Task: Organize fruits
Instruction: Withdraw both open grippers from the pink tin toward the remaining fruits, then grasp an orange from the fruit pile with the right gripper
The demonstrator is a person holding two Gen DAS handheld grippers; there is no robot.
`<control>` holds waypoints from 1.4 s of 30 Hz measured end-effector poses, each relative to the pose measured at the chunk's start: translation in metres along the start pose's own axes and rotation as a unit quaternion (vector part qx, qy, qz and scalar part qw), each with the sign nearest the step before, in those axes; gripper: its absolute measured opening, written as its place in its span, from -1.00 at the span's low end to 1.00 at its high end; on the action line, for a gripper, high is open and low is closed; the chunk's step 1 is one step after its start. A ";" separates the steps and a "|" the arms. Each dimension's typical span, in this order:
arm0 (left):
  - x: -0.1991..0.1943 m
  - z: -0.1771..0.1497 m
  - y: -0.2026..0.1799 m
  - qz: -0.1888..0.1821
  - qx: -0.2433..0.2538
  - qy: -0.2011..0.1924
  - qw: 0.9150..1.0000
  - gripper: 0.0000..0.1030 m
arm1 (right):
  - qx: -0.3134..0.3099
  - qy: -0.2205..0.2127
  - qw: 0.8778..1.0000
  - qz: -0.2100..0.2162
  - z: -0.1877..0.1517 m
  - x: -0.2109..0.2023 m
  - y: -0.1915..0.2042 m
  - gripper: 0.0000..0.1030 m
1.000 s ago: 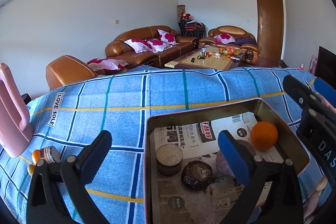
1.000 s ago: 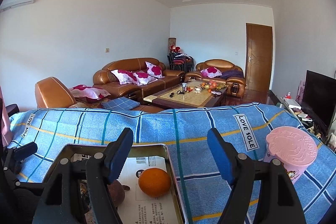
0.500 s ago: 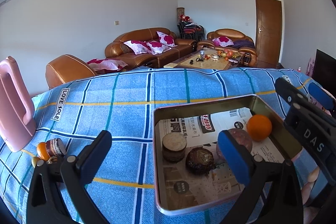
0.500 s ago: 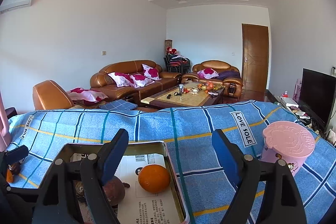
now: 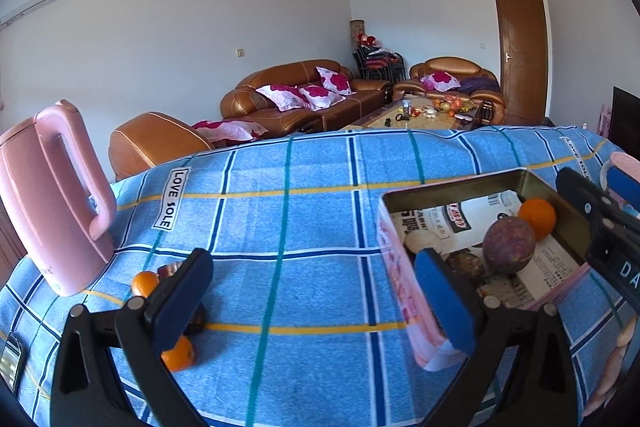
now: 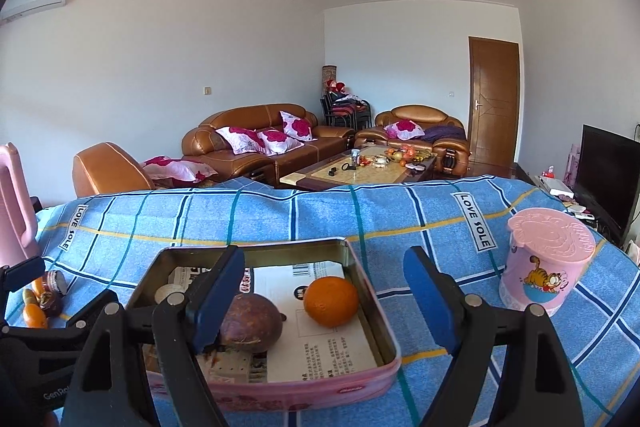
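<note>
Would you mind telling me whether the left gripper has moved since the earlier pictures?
Yes. The left gripper has swung leftward: against the fixed tin, it was over the tin's inside and is now over the bare cloth, nearer the pink kettle.

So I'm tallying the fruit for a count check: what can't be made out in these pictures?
- Loose fruit beside the pink kettle: in the left wrist view the left tool hides part of the pile; in the right wrist view it is small, at the edge.
- Tin: the right tool covers its rear left corner, so items behind the passion fruit stay unclear.
- Pink cup: cut off in the left wrist view.
</note>
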State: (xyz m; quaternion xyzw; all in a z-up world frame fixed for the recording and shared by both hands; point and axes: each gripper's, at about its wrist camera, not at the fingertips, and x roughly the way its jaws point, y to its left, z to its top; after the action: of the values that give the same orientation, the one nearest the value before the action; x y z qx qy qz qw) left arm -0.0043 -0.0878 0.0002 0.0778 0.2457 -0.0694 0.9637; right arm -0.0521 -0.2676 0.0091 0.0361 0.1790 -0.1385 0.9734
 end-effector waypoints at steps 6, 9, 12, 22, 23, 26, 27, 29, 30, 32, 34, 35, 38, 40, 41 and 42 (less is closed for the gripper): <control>0.004 -0.002 0.029 0.017 -0.005 0.002 1.000 1.00 | 0.002 0.015 0.999 0.028 -0.005 -0.005 0.028 0.61; 0.005 -0.003 0.046 0.023 -0.011 0.003 1.000 1.00 | 0.004 0.022 0.999 0.042 -0.006 -0.005 0.044 0.61; 0.008 -0.005 0.064 0.026 -0.017 0.007 1.000 1.00 | -0.001 0.026 0.998 0.053 -0.007 -0.005 0.062 0.61; 0.020 -0.010 0.124 0.042 -0.052 0.028 0.997 1.00 | -0.025 0.034 0.995 0.094 -0.010 -0.004 0.120 0.61; 0.020 -0.011 0.130 0.043 -0.056 0.030 0.997 1.00 | -0.027 0.035 0.994 0.098 -0.010 -0.004 0.125 0.61; 0.022 -0.013 0.146 0.047 -0.066 0.032 0.996 1.00 | -0.033 0.039 0.993 0.108 -0.011 -0.003 0.139 0.61; 0.023 -0.013 0.151 0.050 -0.067 0.032 0.996 1.00 | -0.036 0.041 0.992 0.111 -0.011 -0.003 0.144 0.61; 0.025 -0.013 0.160 0.059 -0.068 0.034 0.995 1.00 | -0.040 0.044 0.991 0.118 -0.011 -0.003 0.152 0.61; 0.026 -0.013 0.165 0.067 -0.068 0.035 0.995 1.00 | -0.042 0.045 0.991 0.122 -0.011 -0.003 0.156 0.61; 0.029 -0.013 0.178 0.088 -0.067 0.040 0.993 1.00 | -0.046 0.050 0.989 0.130 -0.013 -0.002 0.165 0.61; 0.030 -0.011 0.193 0.106 -0.073 0.042 0.991 1.00 | -0.053 0.059 0.987 0.140 -0.014 0.000 0.174 0.61; 0.030 -0.012 0.201 0.113 -0.080 0.044 0.989 1.00 | -0.056 0.064 0.986 0.145 -0.015 0.000 0.178 0.61; 0.032 -0.014 0.223 0.114 -0.116 0.053 0.985 1.00 | -0.068 0.085 0.979 0.173 -0.018 0.002 0.192 0.61; 0.034 -0.017 0.234 0.119 -0.133 0.060 0.982 1.00 | -0.081 0.105 0.972 0.192 -0.022 0.006 0.203 0.61; 0.034 -0.018 0.237 0.124 -0.138 0.063 0.981 1.00 | -0.089 0.118 0.968 0.202 -0.025 0.008 0.210 0.61; 0.036 -0.020 0.238 0.128 -0.139 0.065 0.980 1.00 | -0.097 0.132 0.963 0.215 -0.028 0.010 0.217 0.61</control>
State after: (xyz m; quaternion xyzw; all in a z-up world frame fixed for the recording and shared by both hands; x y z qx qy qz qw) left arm 0.0586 0.1449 -0.0065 -0.0221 0.3027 0.0944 0.9482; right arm 0.0088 -0.0591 -0.0157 -0.0030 0.3066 0.0980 0.9468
